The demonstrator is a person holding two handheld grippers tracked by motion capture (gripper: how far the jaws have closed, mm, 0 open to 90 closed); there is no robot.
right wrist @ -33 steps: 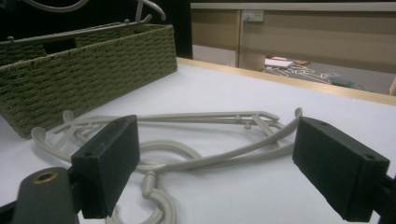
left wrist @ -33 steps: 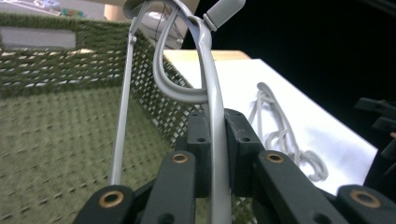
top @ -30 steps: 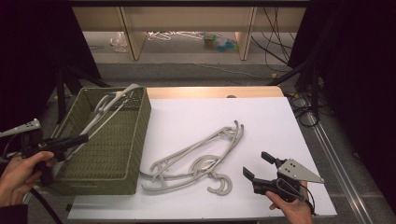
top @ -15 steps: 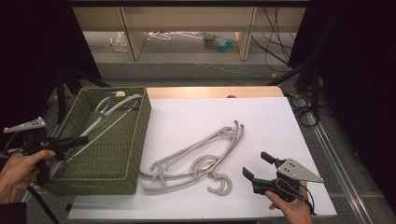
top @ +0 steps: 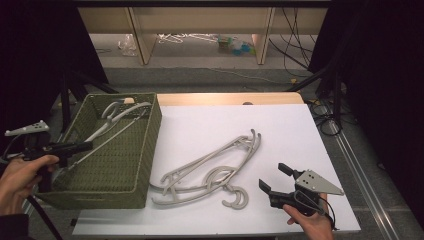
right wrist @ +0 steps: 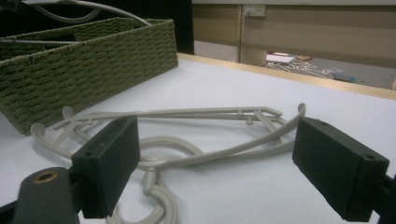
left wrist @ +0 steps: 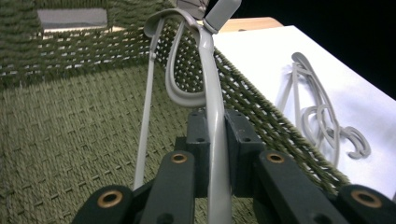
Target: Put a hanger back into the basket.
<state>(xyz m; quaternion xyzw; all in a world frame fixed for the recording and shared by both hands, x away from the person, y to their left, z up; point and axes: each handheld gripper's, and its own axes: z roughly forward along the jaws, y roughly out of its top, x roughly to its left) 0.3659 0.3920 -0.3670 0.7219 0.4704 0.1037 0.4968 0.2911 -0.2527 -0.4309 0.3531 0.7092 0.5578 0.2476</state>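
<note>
Left gripper (left wrist: 212,154) clamps the thin arm of a grey plastic hanger (left wrist: 208,93) inside the green basket (top: 145,150). Hanger looks light, stiff and smooth, likely to pivot; grip near its middle. Right gripper (top: 280,180) is wide open by the worktop hangers (top: 210,165).

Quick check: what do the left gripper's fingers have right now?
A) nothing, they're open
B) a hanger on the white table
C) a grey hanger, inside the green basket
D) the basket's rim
C: the left gripper is shut on the grey hanger over the basket.
</note>
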